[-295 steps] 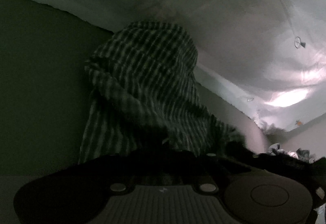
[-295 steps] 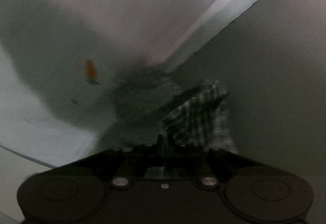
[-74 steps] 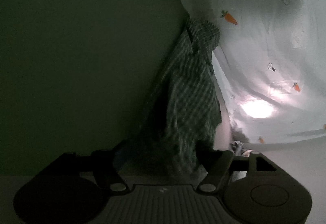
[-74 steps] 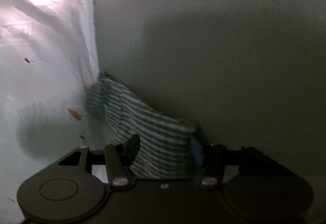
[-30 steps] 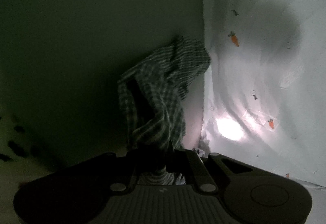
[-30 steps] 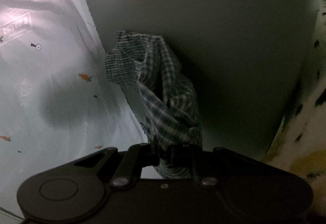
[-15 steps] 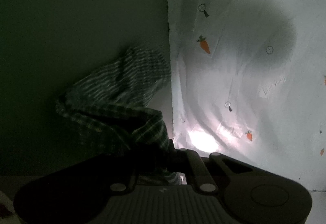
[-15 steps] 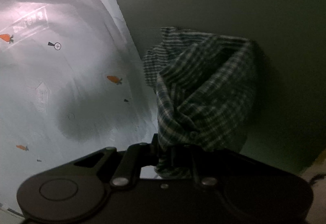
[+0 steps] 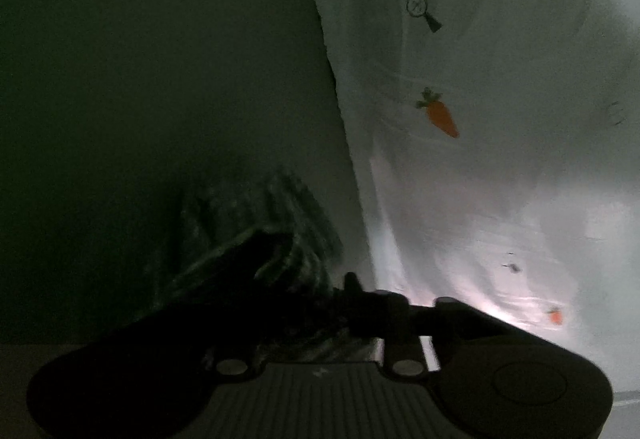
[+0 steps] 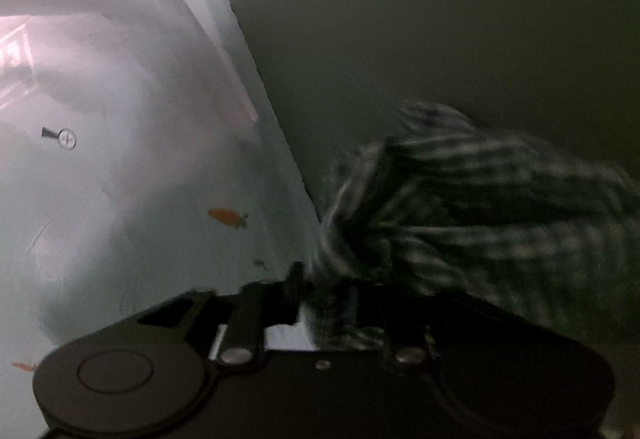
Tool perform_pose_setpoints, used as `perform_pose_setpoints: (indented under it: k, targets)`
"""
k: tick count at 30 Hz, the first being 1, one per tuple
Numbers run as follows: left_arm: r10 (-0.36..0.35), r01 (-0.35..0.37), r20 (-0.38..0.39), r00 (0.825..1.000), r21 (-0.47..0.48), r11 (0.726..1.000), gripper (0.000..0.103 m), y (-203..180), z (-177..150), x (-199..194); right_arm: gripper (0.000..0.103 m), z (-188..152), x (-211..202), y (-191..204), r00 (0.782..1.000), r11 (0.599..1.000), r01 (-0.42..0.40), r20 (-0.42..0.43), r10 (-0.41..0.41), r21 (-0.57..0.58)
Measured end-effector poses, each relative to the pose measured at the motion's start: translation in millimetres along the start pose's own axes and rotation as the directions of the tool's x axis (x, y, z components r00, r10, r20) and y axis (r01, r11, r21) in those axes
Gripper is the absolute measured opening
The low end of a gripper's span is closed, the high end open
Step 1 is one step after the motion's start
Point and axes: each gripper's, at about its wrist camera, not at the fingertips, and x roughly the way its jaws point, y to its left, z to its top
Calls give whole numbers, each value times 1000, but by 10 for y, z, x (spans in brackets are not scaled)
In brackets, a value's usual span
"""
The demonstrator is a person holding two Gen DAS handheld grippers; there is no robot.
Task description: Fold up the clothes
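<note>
A dark green-and-white checked garment (image 9: 260, 239) hangs bunched in front of my left gripper (image 9: 320, 303), which is shut on its cloth. The same garment (image 10: 472, 215) billows, blurred, to the right in the right wrist view. My right gripper (image 10: 332, 299) is shut on another part of it. The scene is dim and the fingertips are mostly hidden by fabric.
A white cloth with carrot prints (image 9: 480, 119) covers the surface on the right of the left view and on the left of the right view (image 10: 120, 159). A plain grey-green wall (image 9: 160, 59) fills the other side of both views (image 10: 440, 19).
Both grippers have swung with the garment, which moved lower and left in the left view and to the right in the right view, now blurred. The white cloth's edge has shifted.
</note>
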Motion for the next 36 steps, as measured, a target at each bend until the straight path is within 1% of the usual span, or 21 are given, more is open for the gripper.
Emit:
perform_pose_setpoints:
  k: [1, 3, 4, 6, 8, 9, 10, 11, 12, 14, 17, 21, 24, 26, 28, 29, 30, 32, 33, 34, 36]
  targets:
    - [17, -18, 14, 1000, 41, 999, 57, -39, 52, 46, 44, 33, 50, 69, 1000, 998, 10, 5, -10, -54]
    - [61, -74, 83, 995, 166, 983, 60, -159, 90, 48, 48, 46, 117, 260, 999, 976, 47, 27, -43, -214]
    - [90, -120, 125, 988, 259, 958, 63, -245, 68, 31, 53, 2, 124, 396, 996, 938, 84, 56, -69, -335]
    - [145, -228, 211, 967, 449, 864, 72, -416, -45, -3, 57, -143, 119, 611, 987, 821, 160, 115, -115, -548]
    - [181, -328, 293, 939, 603, 727, 80, -561, -168, -25, 65, -348, 126, 744, 968, 649, 251, 186, -168, -718]
    - [200, -362, 310, 930, 662, 657, 80, -581, -254, -13, 75, -464, 134, 788, 955, 546, 294, 227, -188, -784]
    - [217, -386, 321, 922, 709, 590, 81, -586, -335, -1, 82, -597, 157, 811, 938, 423, 342, 277, -208, -839]
    - [233, -395, 319, 919, 738, 547, 81, -561, -408, 10, 84, -728, 186, 805, 919, 301, 381, 323, -226, -874]
    - [246, -400, 316, 916, 753, 522, 82, -522, -481, 22, 86, -855, 224, 775, 900, 183, 409, 363, -239, -894]
    - [271, -411, 315, 910, 778, 476, 84, -433, -623, 37, 88, -1084, 278, 653, 872, -10, 433, 422, -247, -901]
    - [303, -466, 366, 880, 784, 410, 84, -286, -784, 70, 95, -1258, 332, 458, 857, -185, 426, 460, -232, -886]
    - [356, -594, 486, 798, 734, 330, 84, -209, -676, 253, 97, -1195, 476, 221, 817, -296, 467, 535, -218, -833]
    - [385, -670, 559, 734, 688, 278, 85, -168, -555, 383, 97, -1128, 622, 170, 773, -347, 514, 599, -210, -785]
    - [388, -692, 582, 714, 670, 268, 85, -151, -430, 418, 98, -1049, 683, 191, 749, -371, 543, 635, -191, -753]
    - [404, -738, 624, 669, 622, 262, 84, -153, -278, 413, 98, -959, 719, 240, 723, -388, 574, 669, -175, -722]
    - [416, -754, 633, 653, 596, 277, 84, -173, -199, 419, 98, -907, 734, 272, 715, -381, 584, 676, -177, -717]
    - [423, -755, 628, 654, 579, 307, 84, -186, -126, 405, 98, -855, 747, 305, 709, -372, 592, 681, -180, -715]
    - [415, -701, 565, 713, 585, 409, 84, -185, -13, 317, 98, -758, 707, 377, 714, -323, 600, 672, -196, -732]
    - [404, -660, 522, 751, 605, 446, 84, -169, 9, 269, 98, -723, 671, 399, 721, -297, 599, 662, -206, -744]
    - [395, -624, 483, 781, 624, 471, 85, -149, 13, 224, 99, -718, 651, 391, 729, -275, 592, 649, -218, -757]
    - [394, -583, 434, 811, 661, 472, 88, -108, -47, 168, 101, -720, 618, 363, 745, -235, 577, 622, -241, -783]
